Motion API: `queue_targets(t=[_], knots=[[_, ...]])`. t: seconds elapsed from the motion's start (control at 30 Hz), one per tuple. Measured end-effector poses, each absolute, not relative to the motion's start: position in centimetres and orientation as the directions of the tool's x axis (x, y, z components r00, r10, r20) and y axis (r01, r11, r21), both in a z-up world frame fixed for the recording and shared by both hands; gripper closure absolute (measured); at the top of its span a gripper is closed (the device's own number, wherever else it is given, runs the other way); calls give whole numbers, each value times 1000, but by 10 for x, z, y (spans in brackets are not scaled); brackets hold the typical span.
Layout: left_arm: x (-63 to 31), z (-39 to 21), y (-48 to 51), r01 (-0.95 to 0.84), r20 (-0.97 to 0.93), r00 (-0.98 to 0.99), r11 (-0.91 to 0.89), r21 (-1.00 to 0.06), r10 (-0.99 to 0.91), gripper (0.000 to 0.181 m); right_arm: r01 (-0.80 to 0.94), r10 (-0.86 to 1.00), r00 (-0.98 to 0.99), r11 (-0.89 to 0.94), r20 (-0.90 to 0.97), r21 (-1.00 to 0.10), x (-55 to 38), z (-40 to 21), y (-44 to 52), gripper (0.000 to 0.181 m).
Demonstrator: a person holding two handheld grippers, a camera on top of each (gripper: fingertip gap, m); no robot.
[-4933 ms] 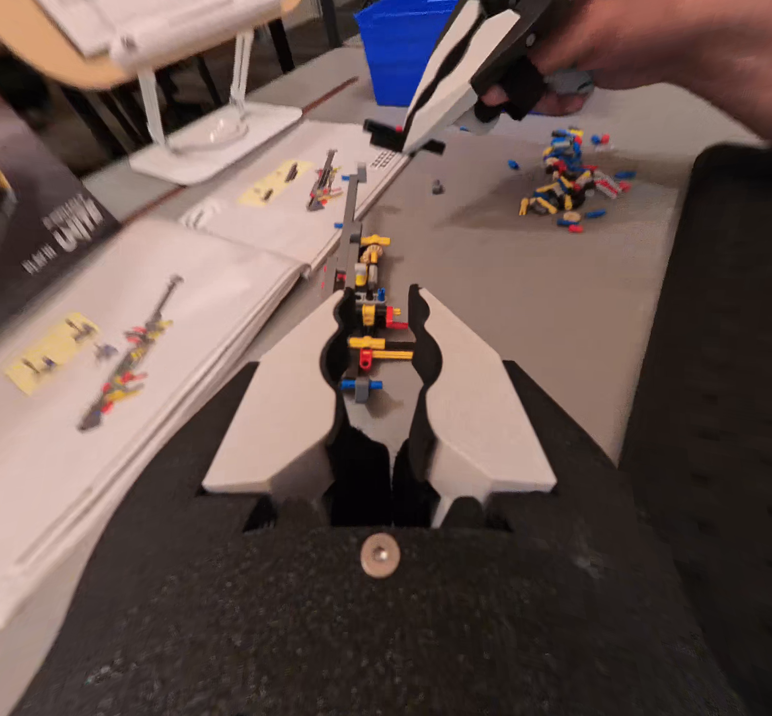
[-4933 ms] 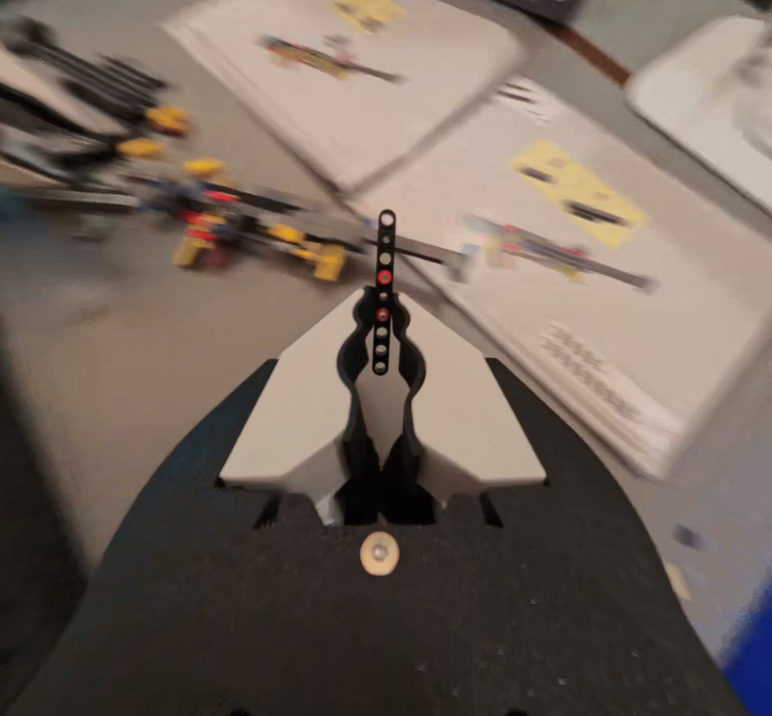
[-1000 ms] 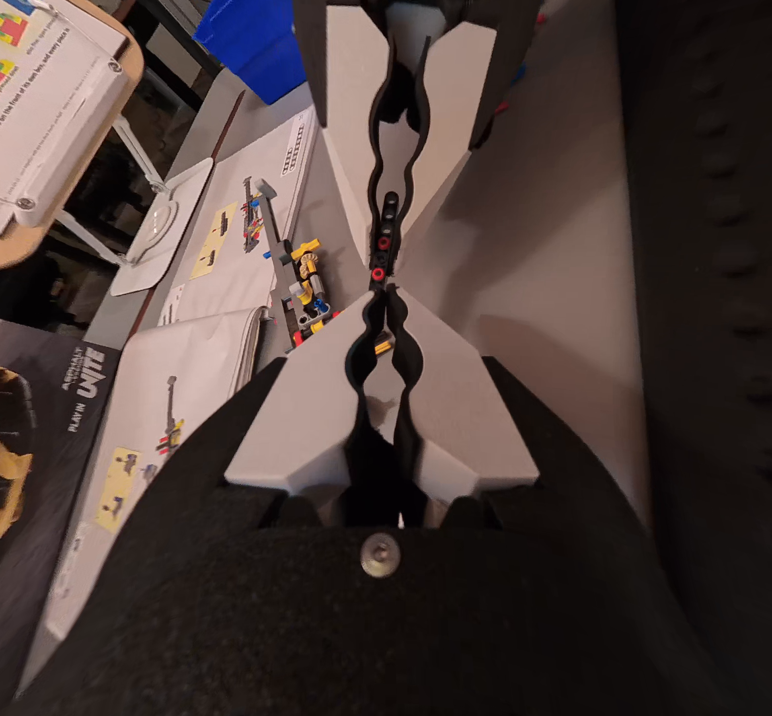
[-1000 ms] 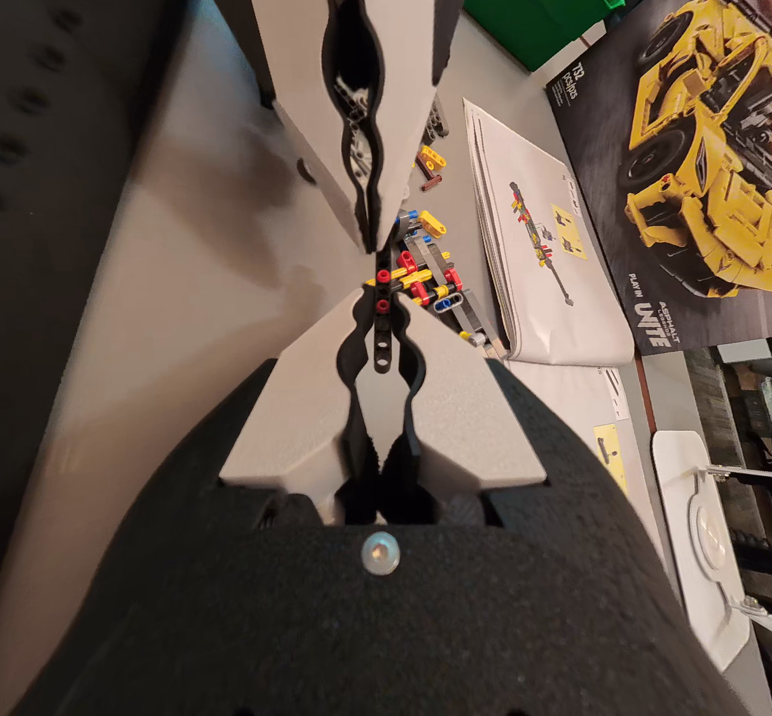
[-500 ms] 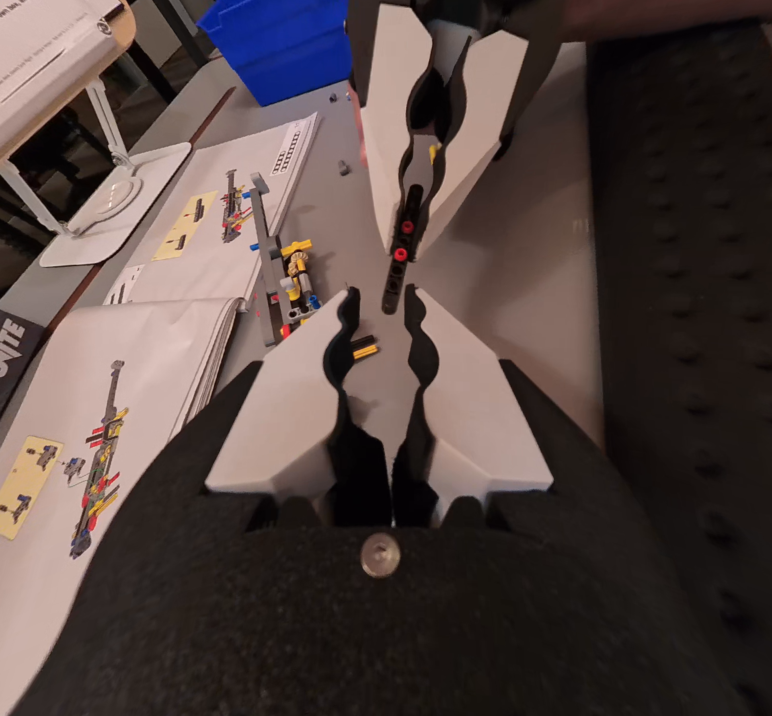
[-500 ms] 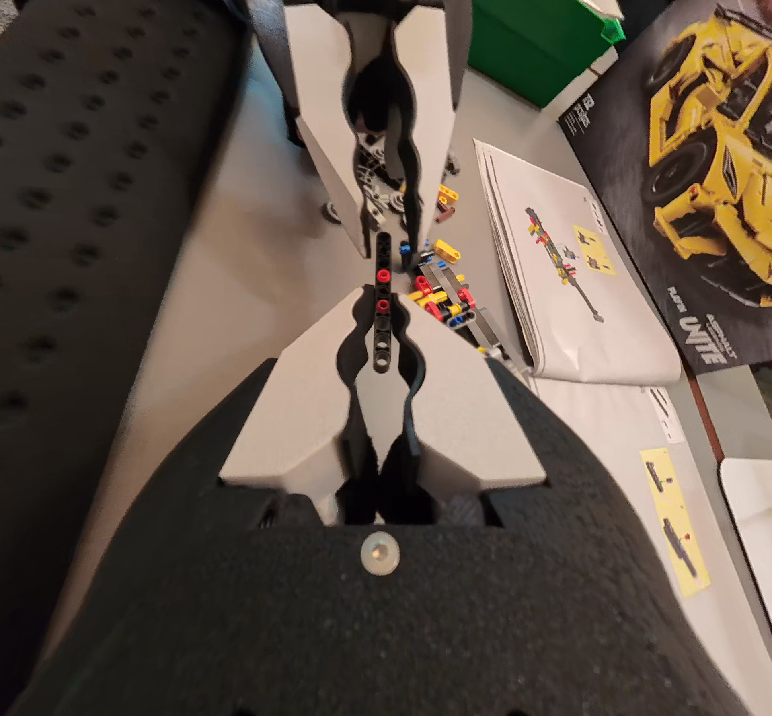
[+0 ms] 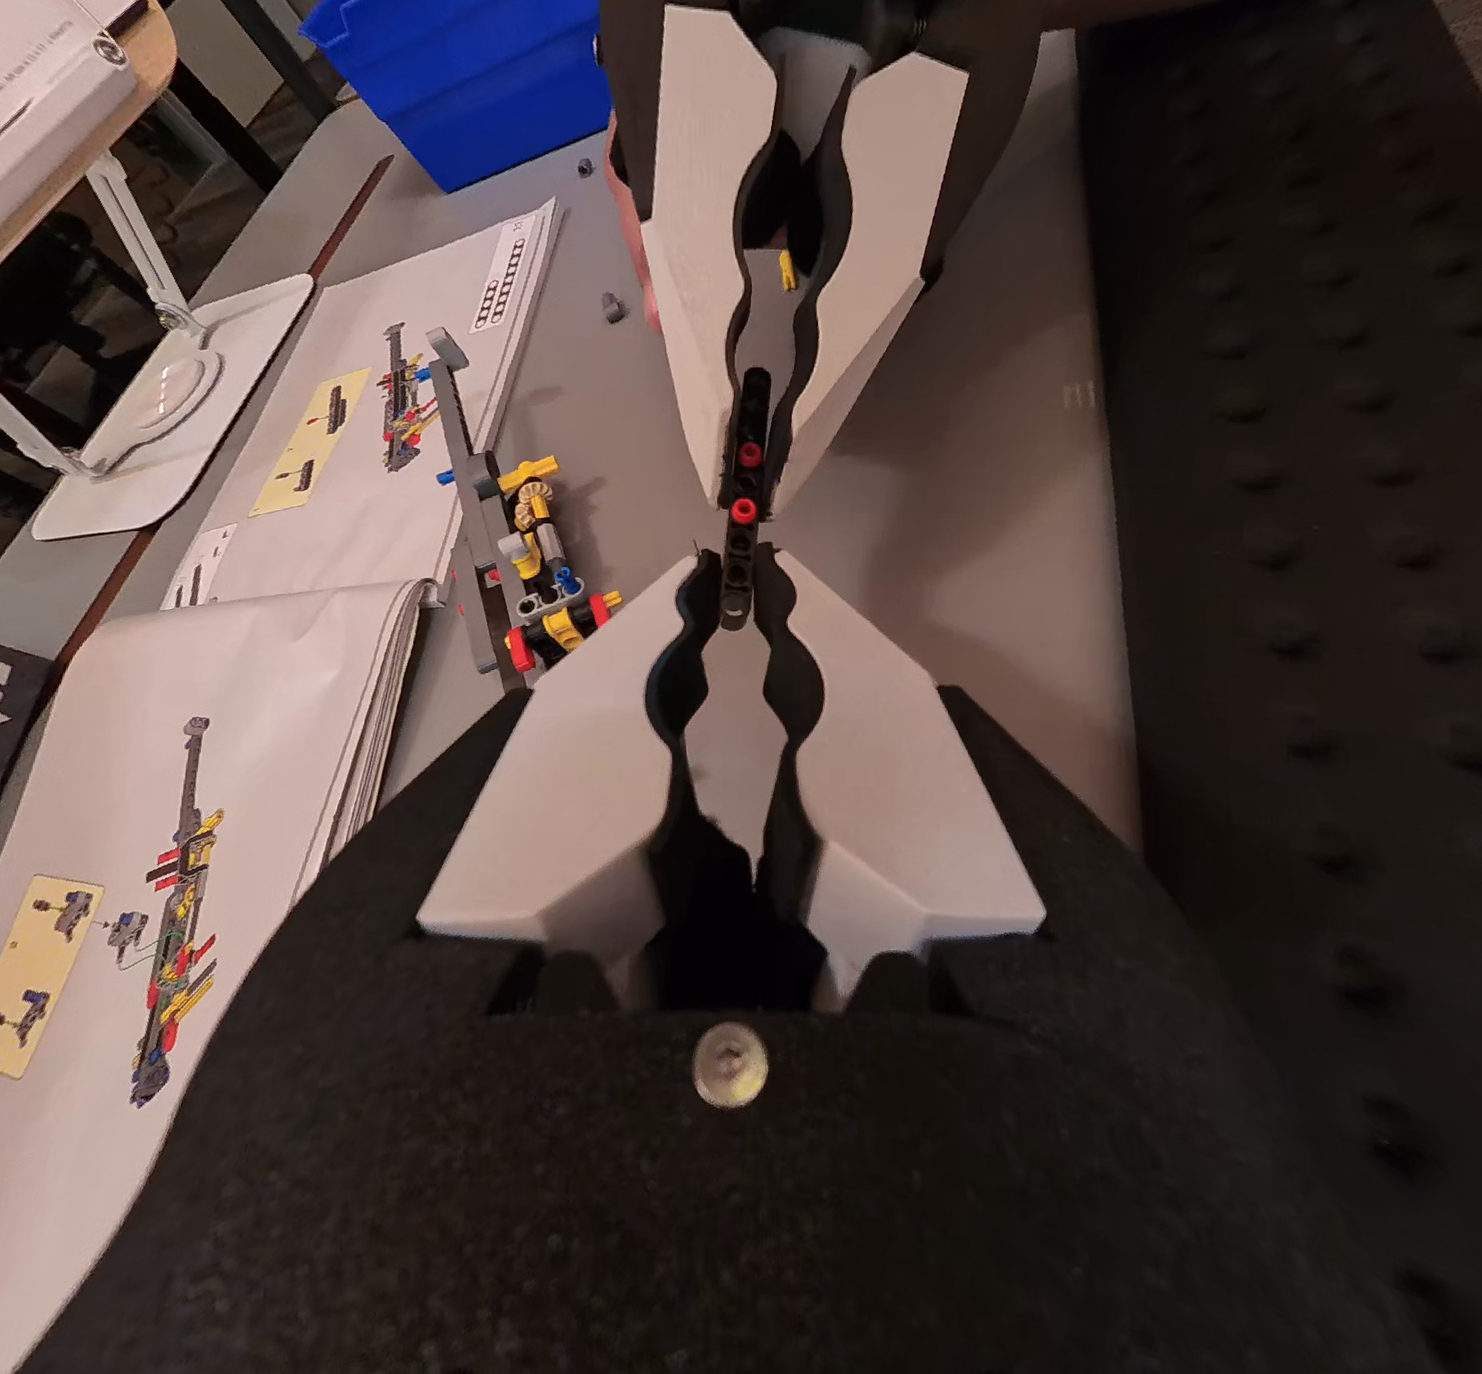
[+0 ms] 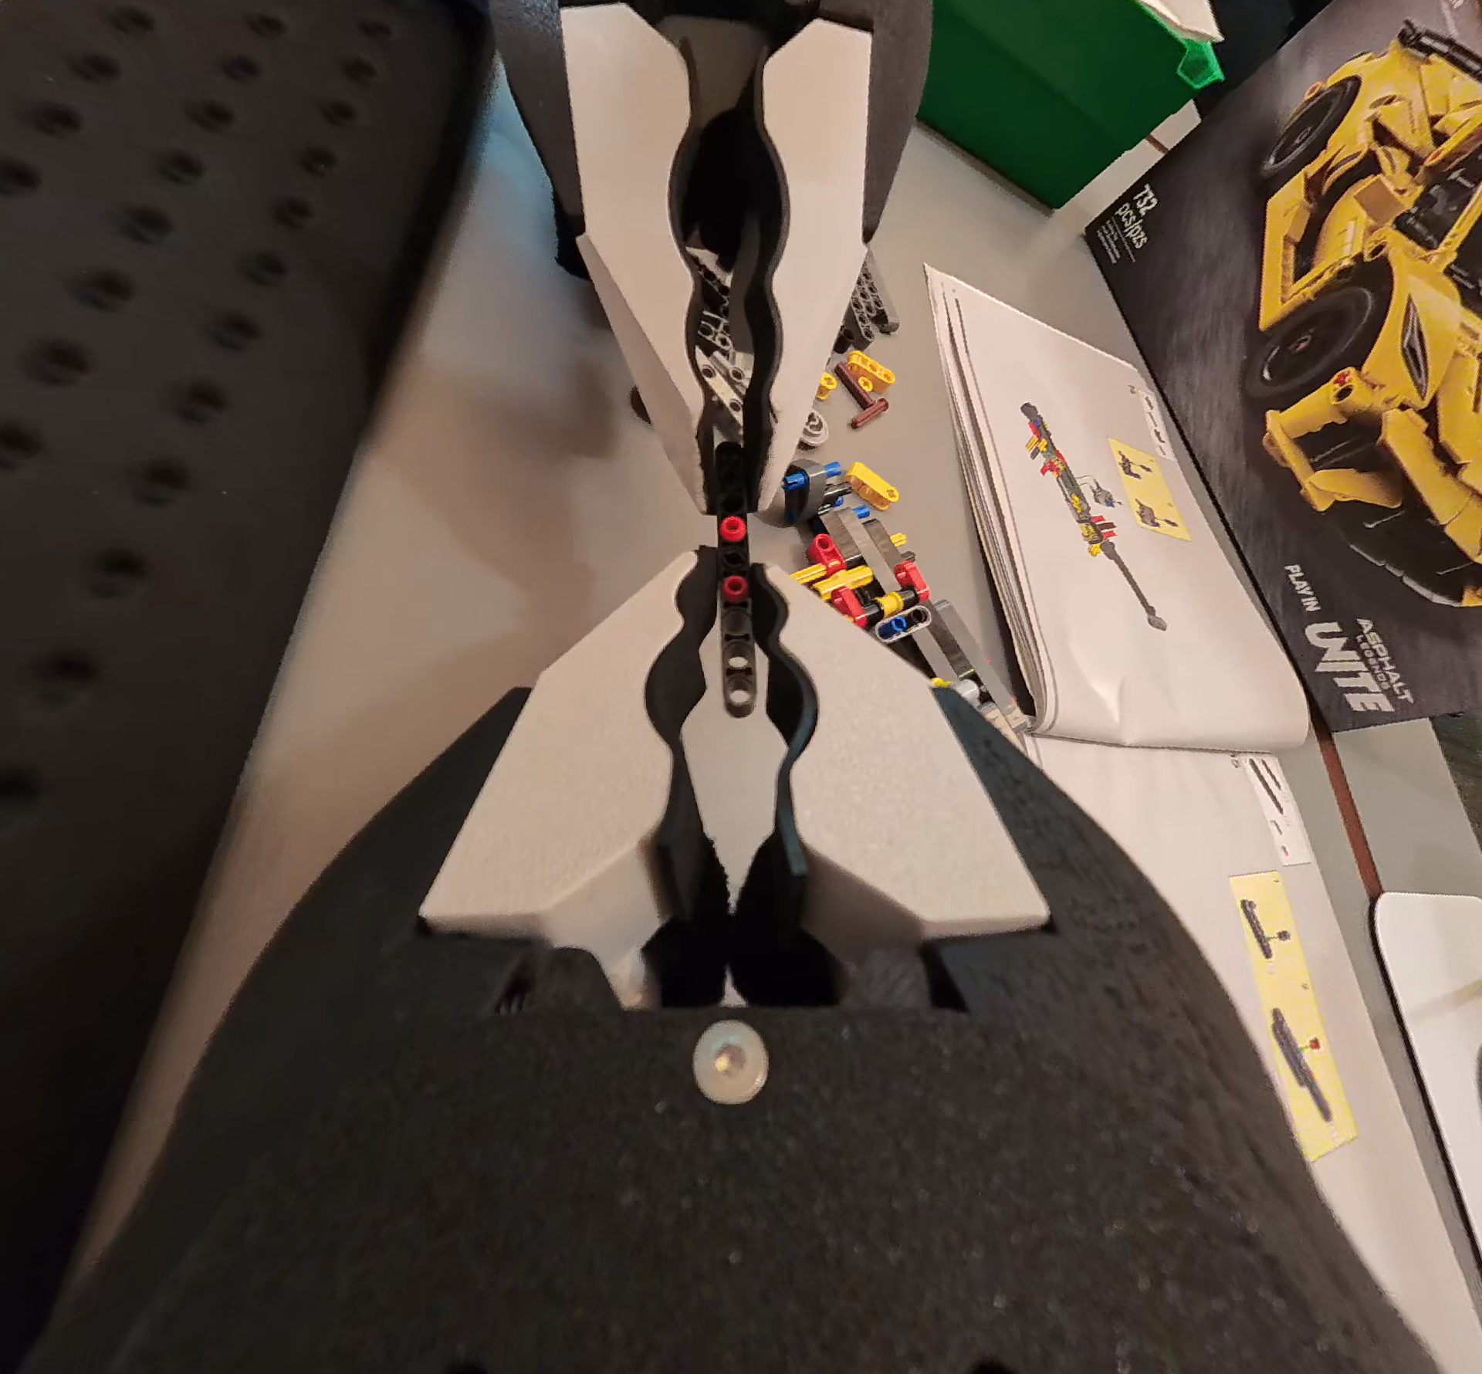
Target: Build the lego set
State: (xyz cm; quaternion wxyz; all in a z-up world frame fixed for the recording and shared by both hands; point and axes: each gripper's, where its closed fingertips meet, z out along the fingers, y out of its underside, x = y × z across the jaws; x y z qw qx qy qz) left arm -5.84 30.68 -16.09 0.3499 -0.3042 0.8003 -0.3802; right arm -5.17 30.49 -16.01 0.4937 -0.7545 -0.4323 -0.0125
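Note:
A short black beam (image 7: 746, 421) with two red pins hangs in the air between my two grippers, which face each other tip to tip. My right gripper (image 8: 734, 564) is shut on one end of the beam (image 8: 735, 654); it also shows at the top of the left wrist view (image 7: 746, 497). My left gripper (image 7: 735, 557) has its jaws closed in on the other end, which sits between its tips; it shows at the top of the right wrist view (image 8: 734, 513). The long grey partial assembly (image 7: 521, 533) with yellow and red parts lies on the table below (image 8: 874, 590).
An open instruction booklet (image 7: 240, 694) lies beside the assembly (image 8: 1083, 533). A blue bin (image 7: 481, 52), a white stand base (image 7: 160, 405), a green bin (image 8: 1042, 52) and the set's box with a yellow car (image 8: 1323, 293) ring the table. Loose pieces (image 8: 870, 373) lie near. A black dimpled mat (image 7: 1283, 614) borders one side. Left and right tips are no more than a few centimetres apart.
Half a second ago my left gripper was open and drawn back from the beam. It has now moved forward and closed in on the beam's free end. The right gripper still holds the beam.

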Motion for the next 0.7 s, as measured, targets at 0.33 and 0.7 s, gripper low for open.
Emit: queue_targets(t=[0.33, 0.7], knots=[[-61, -165, 317, -269, -291, -560, 502, -822, -776, 174, 647, 615, 663, -185, 426, -740, -39, -163, 305, 172], [-64, -164, 327, -287, -271, -543, 479, -830, -795, 175, 689, 578, 665, -232, 473, -686, -20, -171, 306, 178]])
